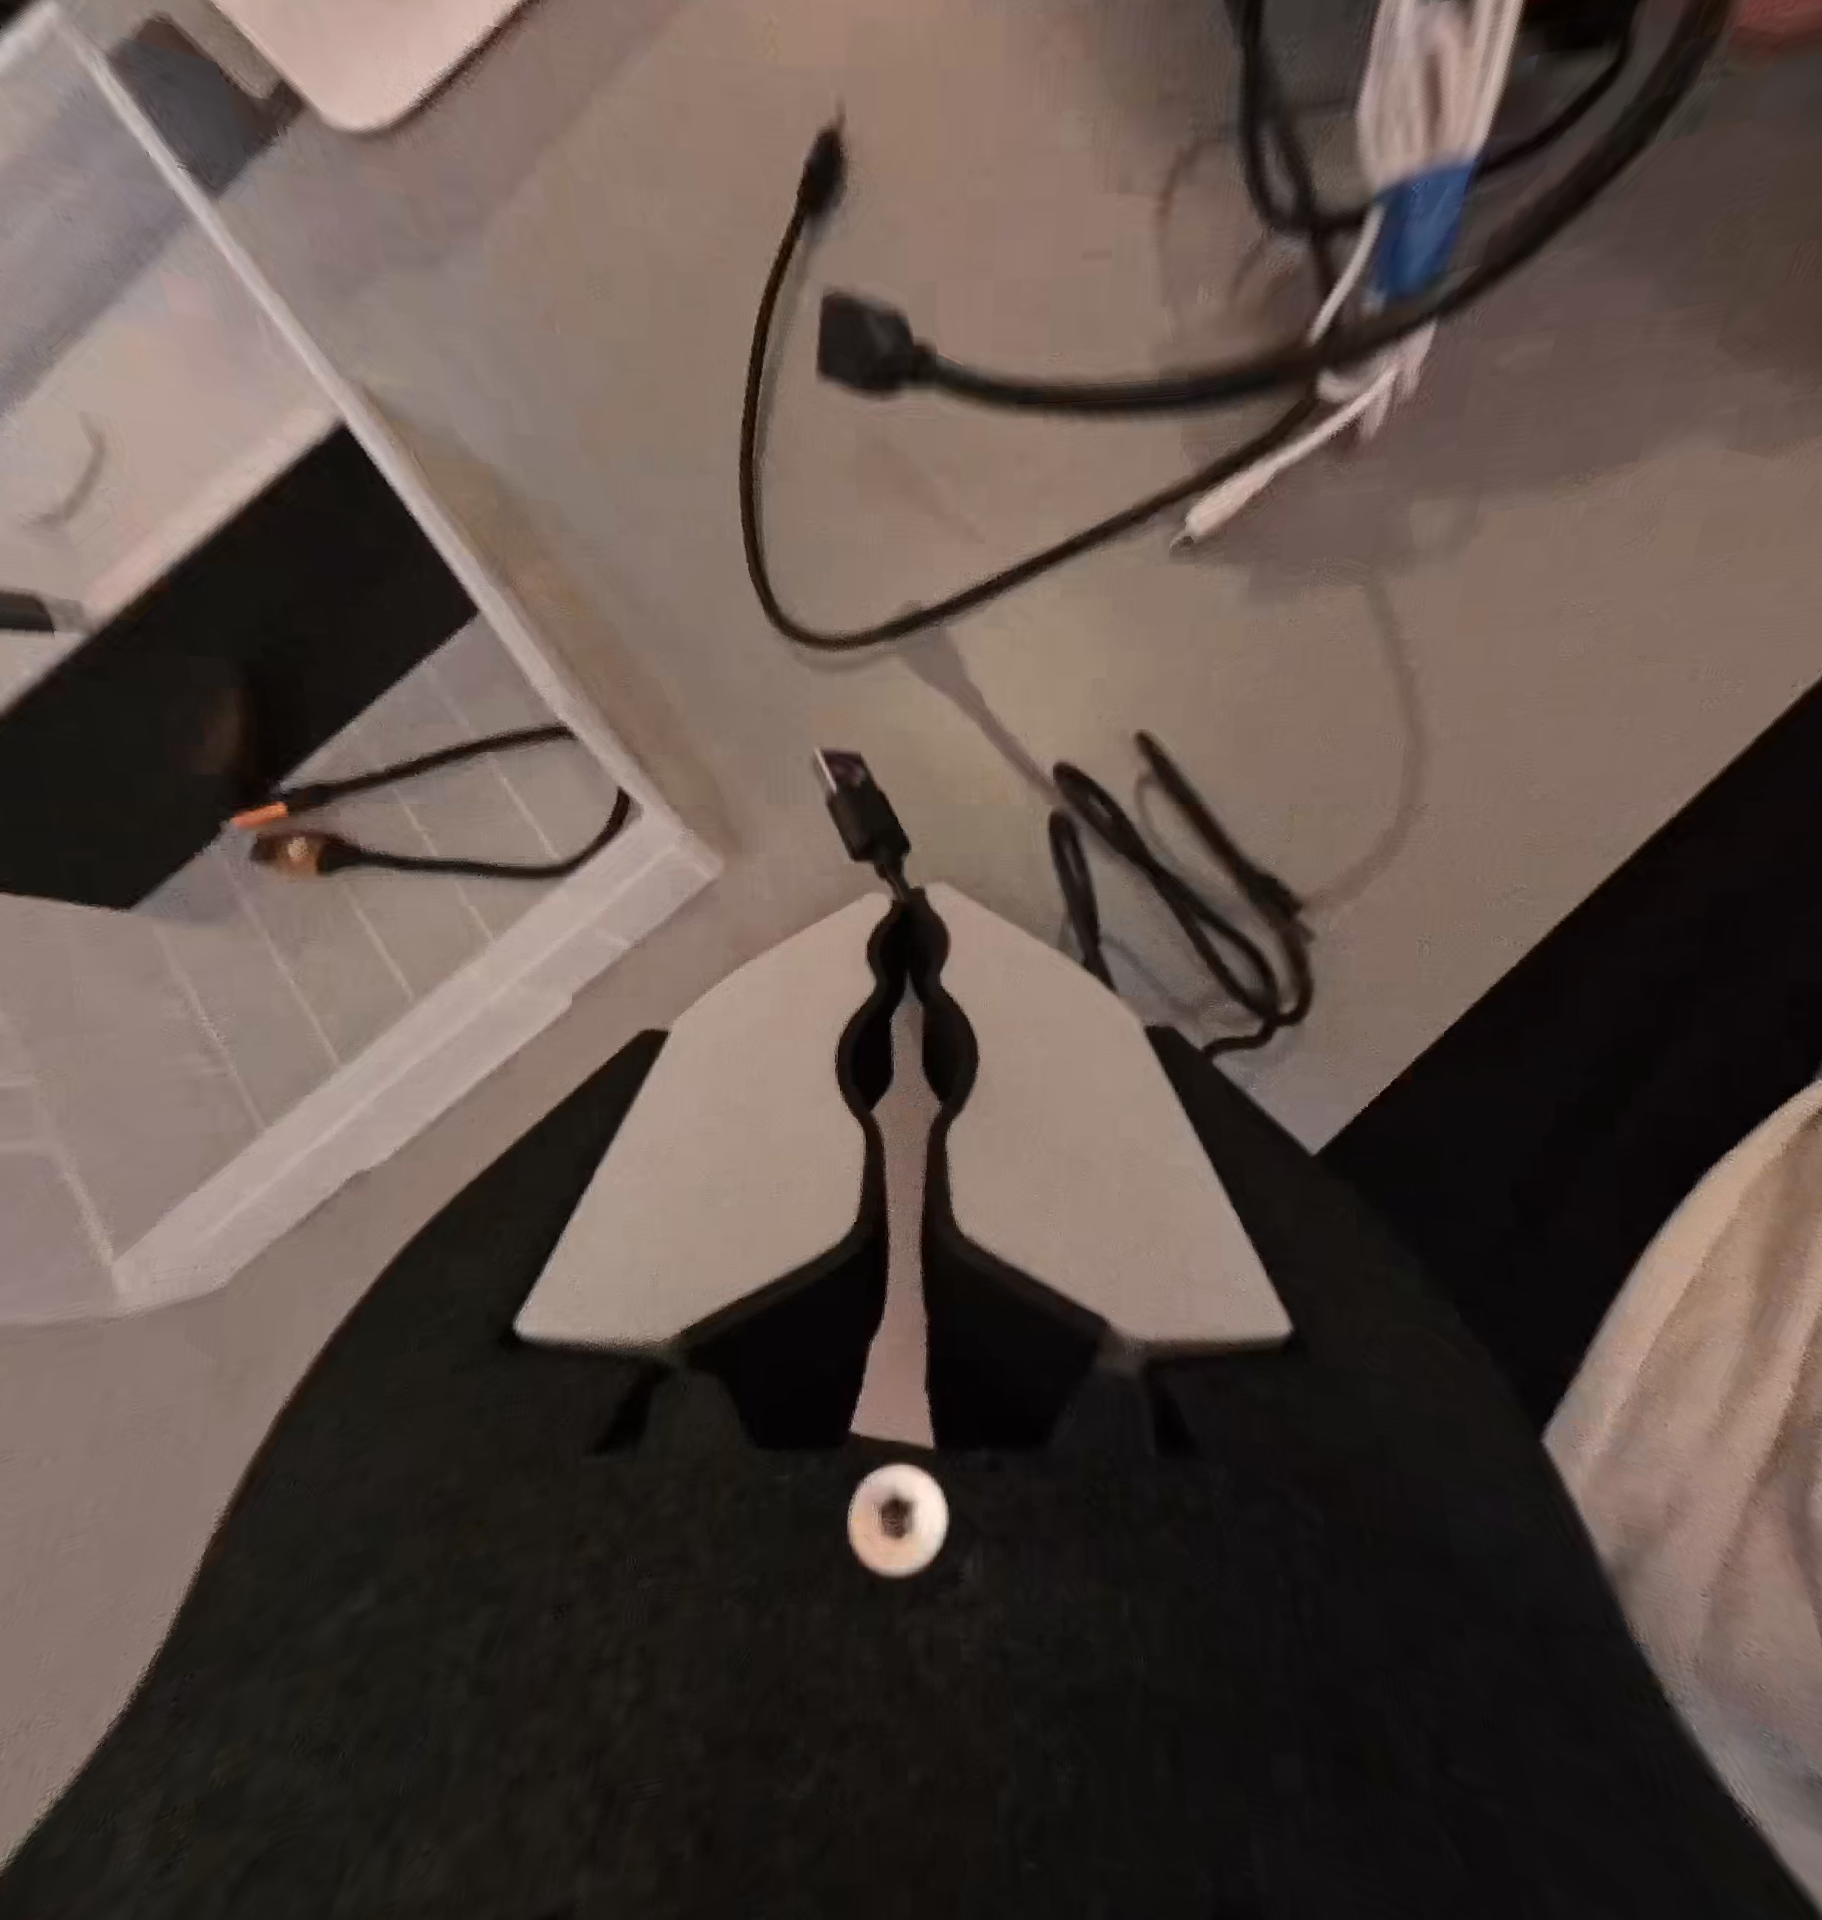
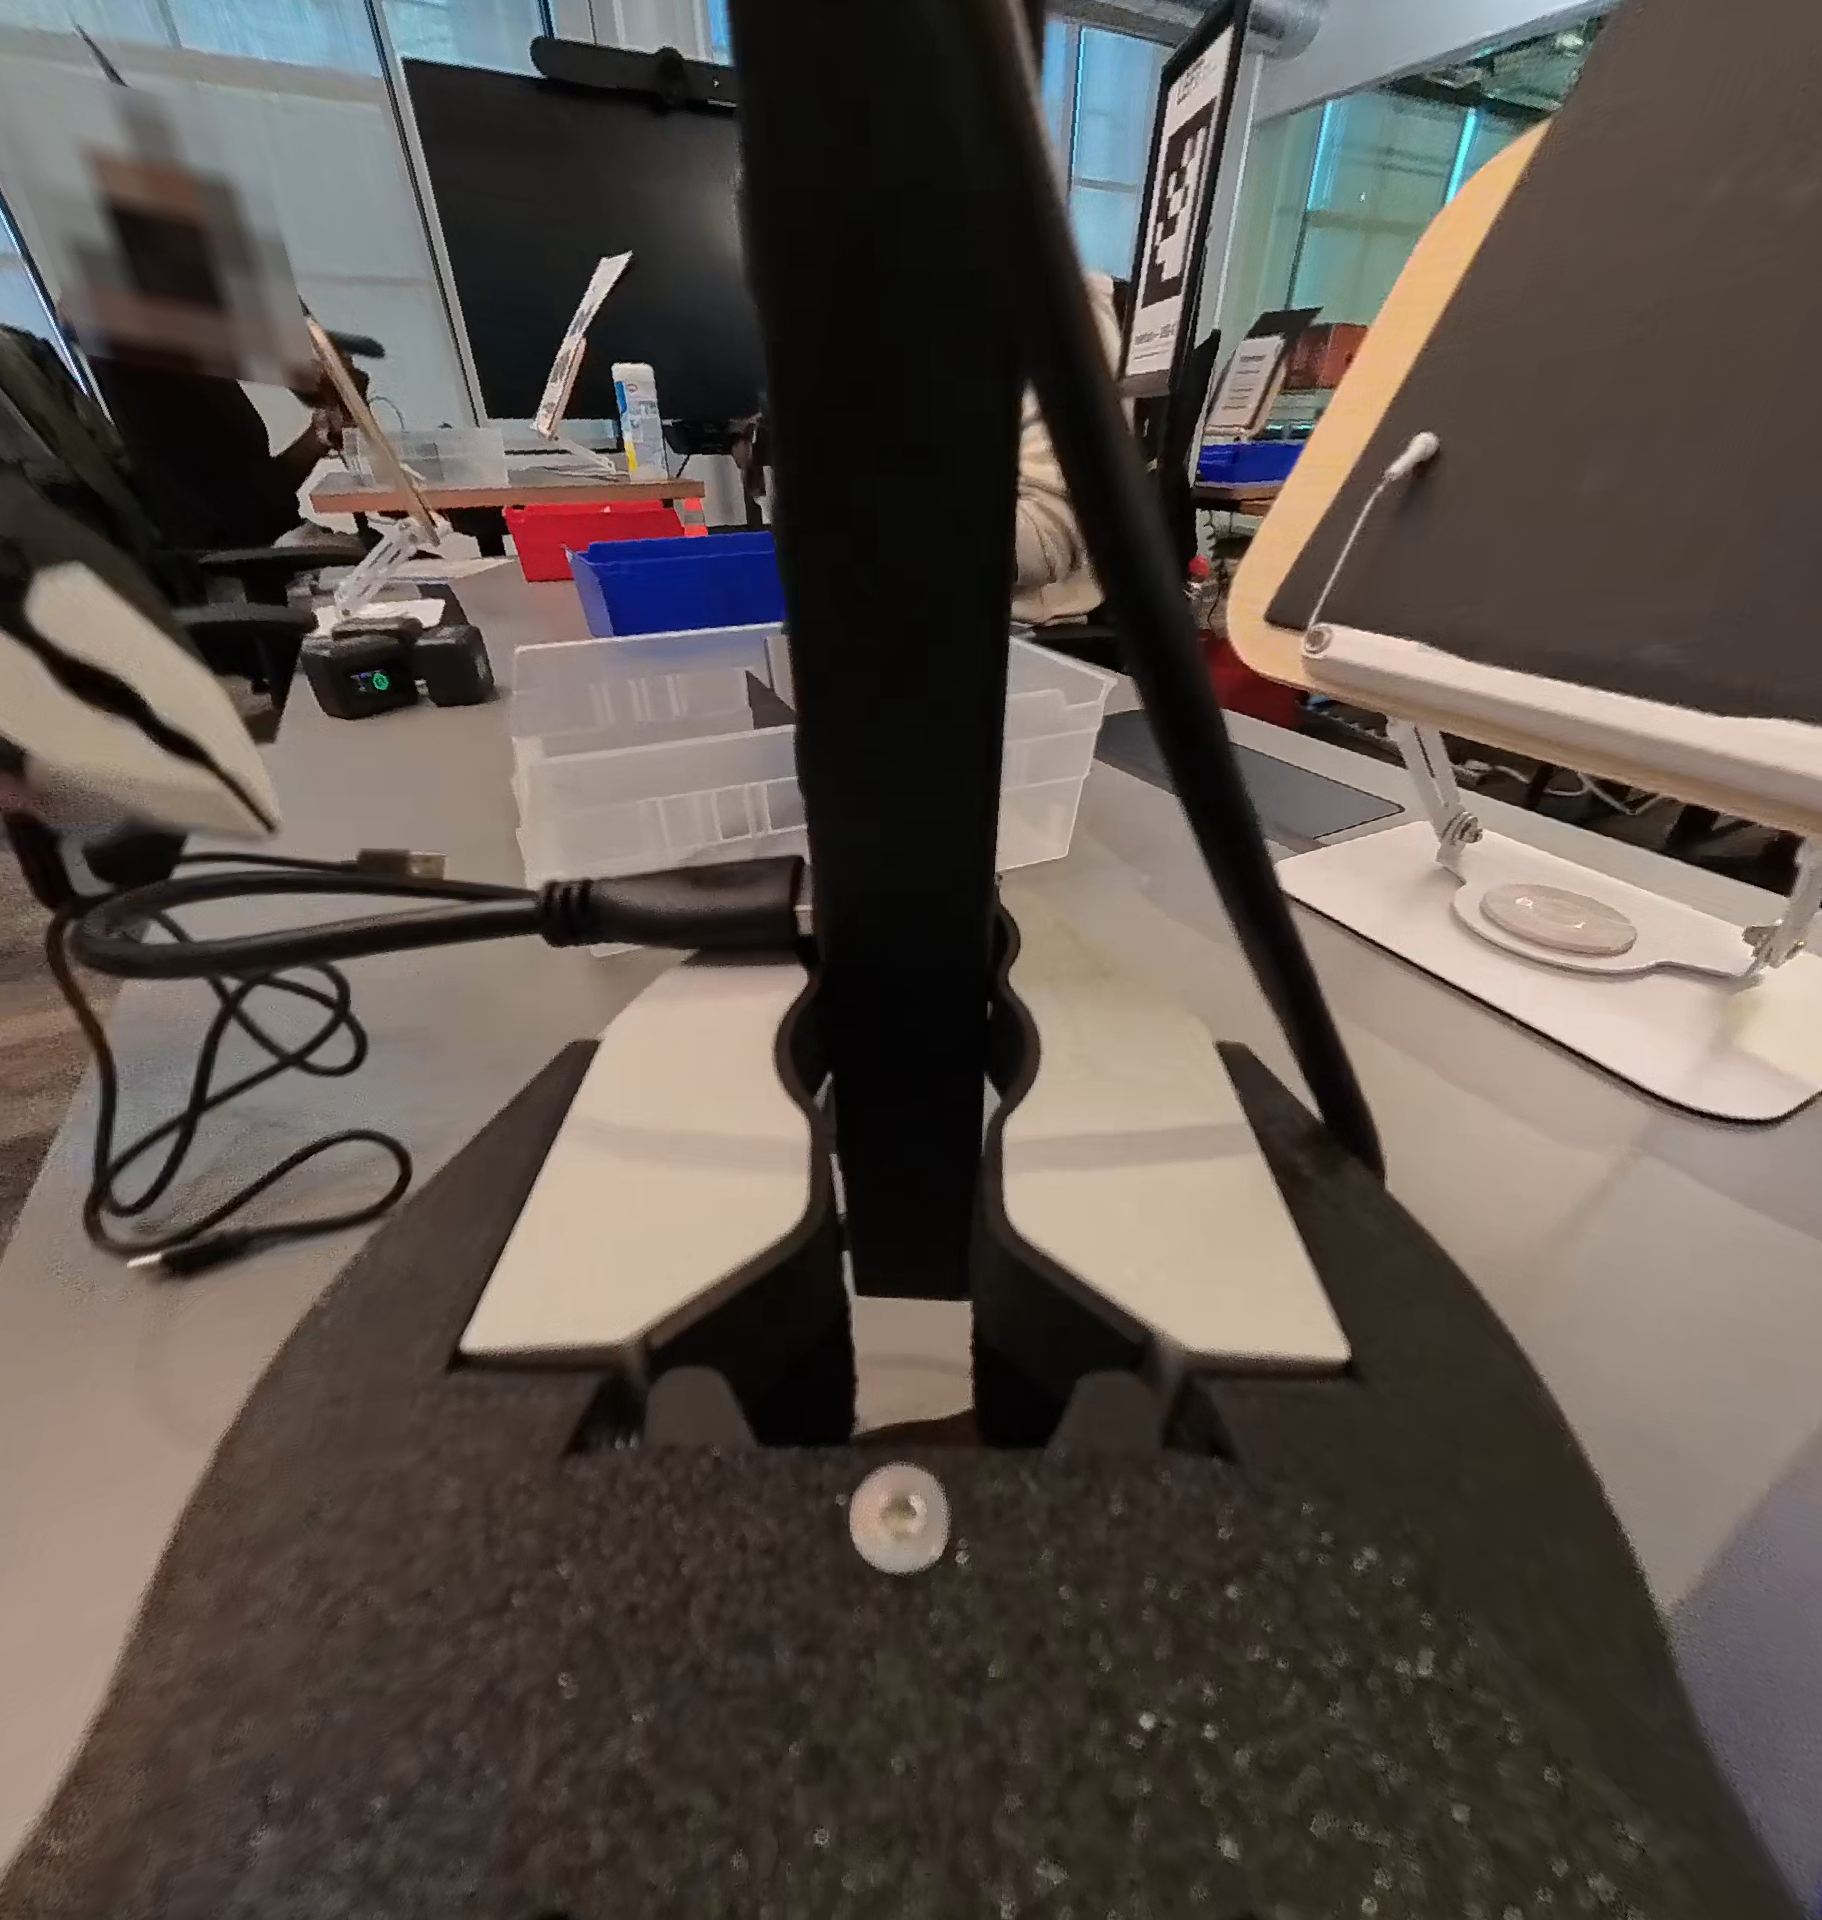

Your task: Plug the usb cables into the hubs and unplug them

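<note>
- Your left gripper (image 1: 902, 914) is pinching a thin black USB cable (image 1: 891, 878) just behind its plug (image 1: 857, 805), jaws nearly closed on the cord, with the metal end of the plug pointing forward and free of any socket.
- Your right gripper (image 2: 902, 987) is clamping a long black hub (image 2: 886, 644), which is standing upright between the fingers and rising out of the top of the right wrist view.
- Plugged into the hub's left side, just above your right fingertips, a thicker black connector (image 2: 678, 909) is sitting (so one insertion looks done, as far as that view shows).
- Left of the hub in the right wrist view, your left gripper (image 2: 117, 707) is hovering above a loose tangle of thin black cord (image 2: 221, 1091) on the grey table (image 2: 1146, 956); the plug it carries is well apart from the hub.
- Beyond the plug in the left wrist view, a black female connector (image 1: 865, 343) and a bundle of black and white cables (image 1: 1406, 260) are lying untouched on the table.
- Judging from this, you are partway: the held plug is not yet in a port, and unplugging appears to be left (whether the hub has a free port facing the plug, I cannot tell).
- Behind the hub, a clear plastic bin (image 2: 658, 748) is sitting on the table.
</note>
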{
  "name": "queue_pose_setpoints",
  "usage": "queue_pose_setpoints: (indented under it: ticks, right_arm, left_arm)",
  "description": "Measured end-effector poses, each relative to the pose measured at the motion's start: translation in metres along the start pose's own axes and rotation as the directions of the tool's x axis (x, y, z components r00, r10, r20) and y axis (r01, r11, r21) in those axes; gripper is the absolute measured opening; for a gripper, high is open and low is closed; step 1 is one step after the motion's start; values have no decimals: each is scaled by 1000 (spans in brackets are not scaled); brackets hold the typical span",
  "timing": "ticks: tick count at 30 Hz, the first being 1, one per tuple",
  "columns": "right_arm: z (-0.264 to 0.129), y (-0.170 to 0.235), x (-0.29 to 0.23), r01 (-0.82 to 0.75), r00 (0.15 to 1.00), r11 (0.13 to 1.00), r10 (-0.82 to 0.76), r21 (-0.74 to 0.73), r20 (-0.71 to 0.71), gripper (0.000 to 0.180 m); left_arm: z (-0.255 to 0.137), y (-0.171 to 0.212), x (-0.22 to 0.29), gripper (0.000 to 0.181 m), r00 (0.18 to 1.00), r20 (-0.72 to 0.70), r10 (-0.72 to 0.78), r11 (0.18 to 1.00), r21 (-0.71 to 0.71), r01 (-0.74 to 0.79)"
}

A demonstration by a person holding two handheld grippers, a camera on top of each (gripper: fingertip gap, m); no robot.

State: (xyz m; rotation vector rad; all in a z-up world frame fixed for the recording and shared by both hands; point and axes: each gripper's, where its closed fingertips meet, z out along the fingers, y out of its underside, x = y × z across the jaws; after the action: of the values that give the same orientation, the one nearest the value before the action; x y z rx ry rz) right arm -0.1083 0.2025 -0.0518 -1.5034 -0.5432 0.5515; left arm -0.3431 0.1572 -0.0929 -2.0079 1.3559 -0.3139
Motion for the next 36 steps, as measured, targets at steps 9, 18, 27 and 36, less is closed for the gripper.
queue_pose_setpoints:
  ticks: [9,18,27,36]
  right_arm:
    - [4,8,4,31,998,999,-33,-30,-50,25]
    - [5,9,-6,35,999,999,-35,-31,-17,25]
    - [4,10,-5,22,1000,999,-22,-24,2,25]
    - [5,10,-8,29,999,999,-29,-21,17,25]
  left_arm:
    - [-17,-84,-11,0,982,62,178,984,-3,-178]
    - [42,42,-3,16,994,-111,-8,1000,6,8]
    - [86,54,10,13,971,-237,25,1000,15,-22]
    - [74,51,4,3,992,-122,39,999,0,-39]
